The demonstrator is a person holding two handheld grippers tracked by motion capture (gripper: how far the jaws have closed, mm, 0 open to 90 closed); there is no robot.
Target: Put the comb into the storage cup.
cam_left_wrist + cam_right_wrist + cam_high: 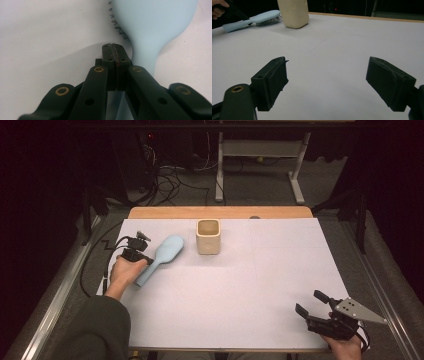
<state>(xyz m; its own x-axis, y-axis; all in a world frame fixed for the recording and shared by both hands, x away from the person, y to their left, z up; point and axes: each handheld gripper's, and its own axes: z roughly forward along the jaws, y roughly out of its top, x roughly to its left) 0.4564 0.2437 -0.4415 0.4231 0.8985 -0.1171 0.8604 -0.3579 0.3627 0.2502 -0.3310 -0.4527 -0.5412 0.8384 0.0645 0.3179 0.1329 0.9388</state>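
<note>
**Closed fingers meet hairbrush handle**

A pale blue hairbrush (161, 258) lies bristles-down on the white surface (240, 290), its head angled toward a cream square cup (208, 236) standing near the far edge. The left gripper (136, 254) sits against the brush's handle, its fingers (110, 53) pressed together with nothing between them, the handle passing just beside their tips, a stance that suggests nudging the brush rather than lifting it. Well apart at the near right corner, the right gripper (311, 306) rests idle in the person's hand, fingers (272, 81) spread wide over bare surface, seemingly kept clear of the work.
</note>
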